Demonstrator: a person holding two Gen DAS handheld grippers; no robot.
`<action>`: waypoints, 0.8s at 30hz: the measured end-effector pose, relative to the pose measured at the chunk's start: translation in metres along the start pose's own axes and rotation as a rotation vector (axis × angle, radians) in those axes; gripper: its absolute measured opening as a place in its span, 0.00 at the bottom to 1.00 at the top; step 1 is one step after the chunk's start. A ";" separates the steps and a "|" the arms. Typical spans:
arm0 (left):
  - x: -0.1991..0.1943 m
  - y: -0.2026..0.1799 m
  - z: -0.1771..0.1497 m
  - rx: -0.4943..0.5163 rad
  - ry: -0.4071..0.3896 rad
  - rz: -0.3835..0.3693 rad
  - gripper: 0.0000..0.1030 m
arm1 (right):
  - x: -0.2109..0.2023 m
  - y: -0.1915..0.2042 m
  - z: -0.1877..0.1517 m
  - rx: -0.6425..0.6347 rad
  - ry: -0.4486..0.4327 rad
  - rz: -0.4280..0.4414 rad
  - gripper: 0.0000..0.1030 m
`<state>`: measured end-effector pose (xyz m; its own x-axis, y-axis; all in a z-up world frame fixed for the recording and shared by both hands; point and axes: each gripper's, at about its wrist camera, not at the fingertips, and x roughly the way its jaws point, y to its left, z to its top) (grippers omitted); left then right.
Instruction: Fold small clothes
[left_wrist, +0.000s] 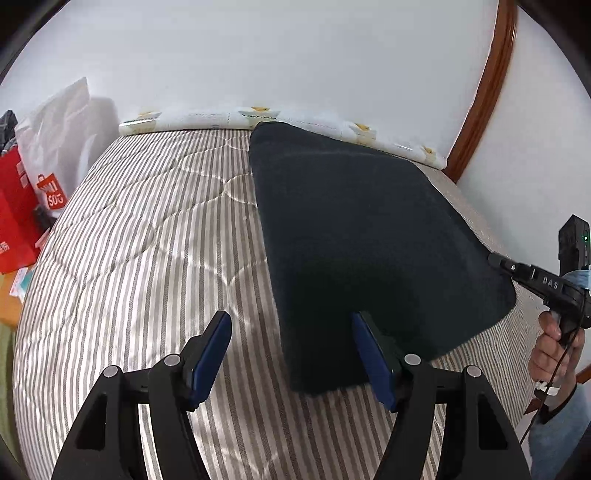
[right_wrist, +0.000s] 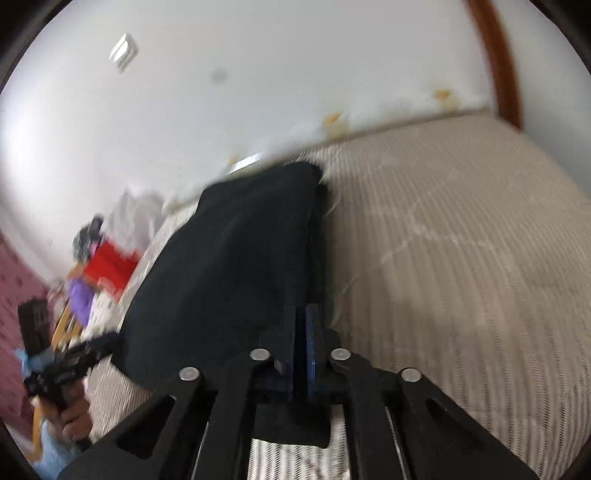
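A black garment (left_wrist: 362, 236) lies folded flat on the striped bedspread (left_wrist: 147, 240). My left gripper (left_wrist: 290, 315) is open at the garment's near left corner. Its right pad (left_wrist: 373, 362) is over the cloth's edge, its left pad (left_wrist: 210, 354) over bare bedspread, and neither presses on the cloth. My right gripper (left_wrist: 495, 258) comes in from the right and pinches the garment's right edge. In the right wrist view that gripper (right_wrist: 308, 314) is shut on the garment (right_wrist: 236, 258), with a flap of cloth below the jaws. The left gripper (right_wrist: 92, 347) shows blurred at lower left.
White plastic bags (left_wrist: 62, 140) and a red bag (left_wrist: 14, 206) stand left of the bed. A patterned sheet (left_wrist: 258, 114) runs along the white wall. A wooden door frame (left_wrist: 487, 92) rises at right. A hand (left_wrist: 554, 343) holds the right gripper's handle.
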<state>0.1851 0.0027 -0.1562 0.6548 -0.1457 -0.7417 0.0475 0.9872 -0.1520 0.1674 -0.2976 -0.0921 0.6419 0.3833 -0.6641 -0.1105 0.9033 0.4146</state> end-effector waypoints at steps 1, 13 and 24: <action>-0.003 -0.001 -0.002 0.004 -0.001 0.007 0.64 | 0.001 -0.001 -0.002 0.020 0.017 0.015 0.03; -0.015 -0.009 -0.011 0.019 -0.016 0.033 0.64 | -0.019 0.012 -0.010 0.004 -0.006 -0.063 0.14; -0.013 -0.015 -0.018 0.031 -0.011 0.024 0.64 | -0.015 0.013 -0.026 -0.048 0.014 -0.104 0.03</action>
<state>0.1624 -0.0117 -0.1565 0.6641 -0.1212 -0.7377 0.0546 0.9920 -0.1137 0.1363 -0.2864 -0.0931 0.6409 0.2896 -0.7109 -0.0807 0.9464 0.3128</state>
